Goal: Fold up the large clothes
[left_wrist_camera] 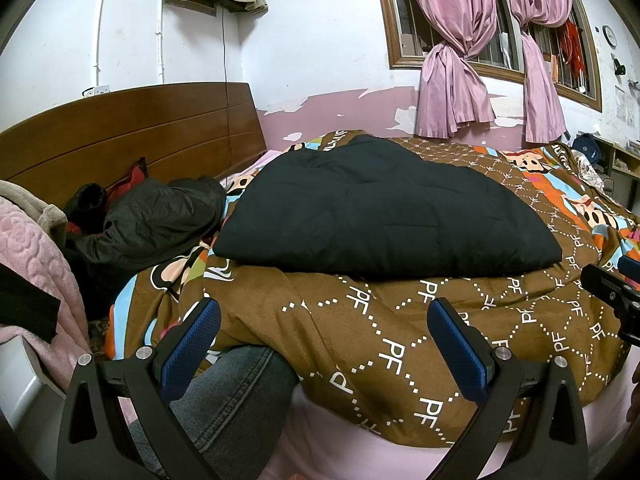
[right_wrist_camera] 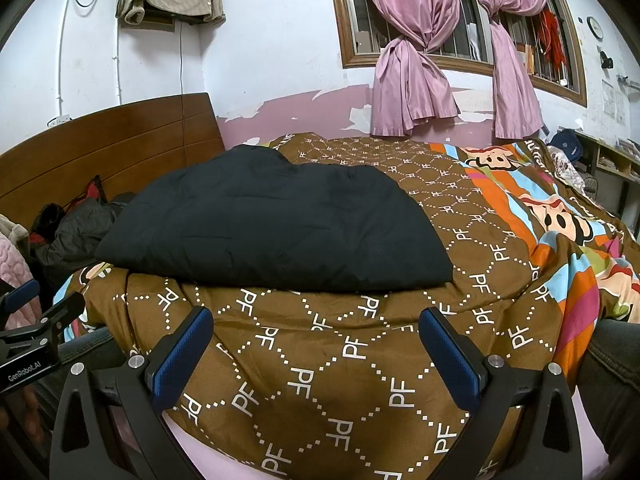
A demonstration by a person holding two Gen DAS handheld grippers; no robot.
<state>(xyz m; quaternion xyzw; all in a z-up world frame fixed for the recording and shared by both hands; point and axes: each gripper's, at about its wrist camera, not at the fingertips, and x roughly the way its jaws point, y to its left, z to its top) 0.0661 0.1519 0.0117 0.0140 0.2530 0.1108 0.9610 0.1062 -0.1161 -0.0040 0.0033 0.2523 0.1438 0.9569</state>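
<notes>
Black padded jacket point(left_wrist_camera: 384, 208) is lying folded flat on the brown quilt point(left_wrist_camera: 360, 340), and that's the thing I'm working. Going left to right: a crumpled dark coat point(left_wrist_camera: 152, 216) is sitting heaped by the wooden headboard point(left_wrist_camera: 132, 136), well apart from both grippers, looks unfolded, probably next in line but I can't tell for sure.

My left gripper point(left_wrist_camera: 324, 344) is hovering over the near quilt edge, blue pads spread wide, nothing between them. The jacket is lying straight ahead of it and a little right, past a strip of bare quilt, not touching. A jeans-covered leg point(left_wrist_camera: 240, 392) is showing under the left finger.

Jacket's long axis is running left-right across both views, so its near hem is facing both grippers broadside. In the right wrist view the jacket point(right_wrist_camera: 276, 224) is sitting ahead and left of centre.

My right gripper point(right_wrist_camera: 316, 348) is also hanging spread and empty over the quilt point(right_wrist_camera: 320, 380), the other gripper's tip poking in at the left edge of that view.

Judging it: the left gripper is slightly nearer the jacket's middle, the right one nearer its right corner. Any further fold is needing both going forward to the near hem corners together. Pink curtains point(left_wrist_camera: 456, 72) far behind, not relevant.
</notes>
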